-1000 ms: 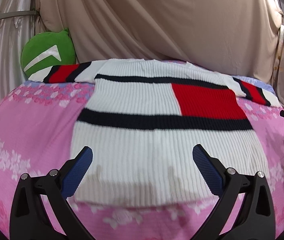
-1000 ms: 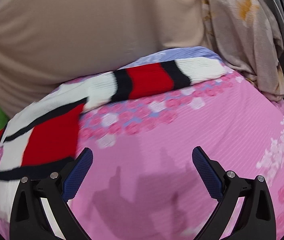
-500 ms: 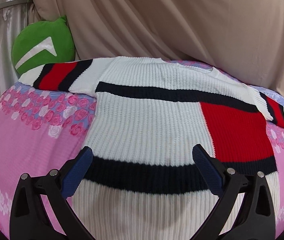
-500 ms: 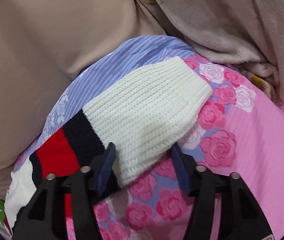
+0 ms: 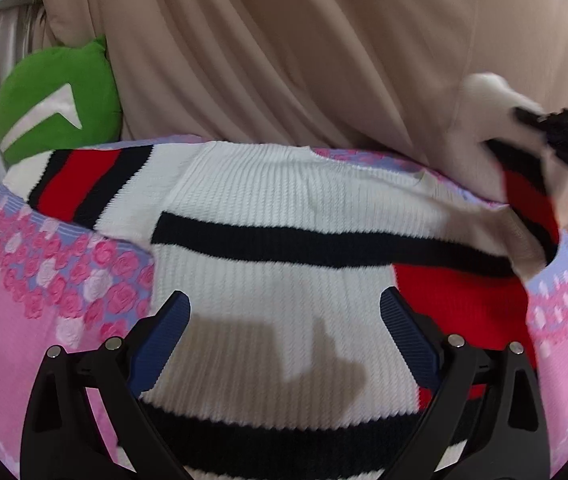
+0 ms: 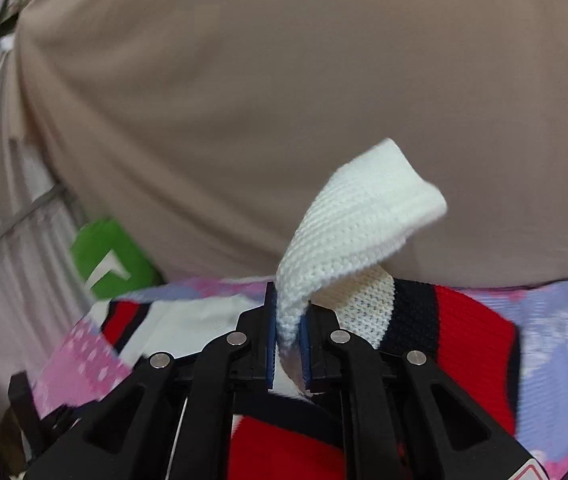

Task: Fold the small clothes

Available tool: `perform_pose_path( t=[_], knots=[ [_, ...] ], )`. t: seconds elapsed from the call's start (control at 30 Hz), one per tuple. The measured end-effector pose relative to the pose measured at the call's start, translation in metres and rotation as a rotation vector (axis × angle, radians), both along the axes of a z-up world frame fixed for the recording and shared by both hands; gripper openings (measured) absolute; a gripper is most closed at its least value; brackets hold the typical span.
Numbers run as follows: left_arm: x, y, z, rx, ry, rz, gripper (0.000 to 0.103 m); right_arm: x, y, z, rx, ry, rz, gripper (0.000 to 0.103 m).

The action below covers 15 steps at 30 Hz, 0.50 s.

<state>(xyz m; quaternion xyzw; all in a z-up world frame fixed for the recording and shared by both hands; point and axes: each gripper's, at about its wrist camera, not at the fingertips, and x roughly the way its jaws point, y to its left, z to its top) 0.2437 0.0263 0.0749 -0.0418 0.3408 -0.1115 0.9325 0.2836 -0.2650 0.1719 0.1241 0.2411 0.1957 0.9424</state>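
A white knit sweater (image 5: 284,220) with navy stripes and a red block lies flat on the bed. My left gripper (image 5: 284,300) hovers open over its body, nothing between the fingers. The sweater's left sleeve (image 5: 84,184) lies flat toward the green cushion. My right gripper (image 6: 289,320) has its jaws closing, and the pads pinch the white cuff (image 6: 364,216) of the right sleeve. The cuff flops up above the fingers. In the left wrist view the right gripper (image 5: 564,132) holds that sleeve (image 5: 532,196) lifted off the bed at the far right.
A green cushion (image 5: 56,96) sits at the back left against a pale curtain. Beige draped cloth (image 5: 304,52) rises right behind the sweater. The pink floral bed cover (image 5: 24,300) spreads on both sides.
The right gripper went from wide open to clamped on the cuff, then lifted the sleeve off the bed. The left gripper moved forward over the sweater and stayed open.
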Motion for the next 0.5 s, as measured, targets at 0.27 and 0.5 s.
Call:
perform_pose_path(
  t=[0.27, 0.5],
  knots=[
    [0.068, 0.011, -0.030, -0.125, 0.159, 0.004, 0.095, 0.012, 0.058, -0.065, -0.089, 0.091, 0.095, 0.026],
    [0.104, 0.014, -0.053, -0.126, 0.219, 0.044, 0.095, -0.026, -0.087, -0.085, -0.001, 0.154, -0.267, 0.060]
  ],
)
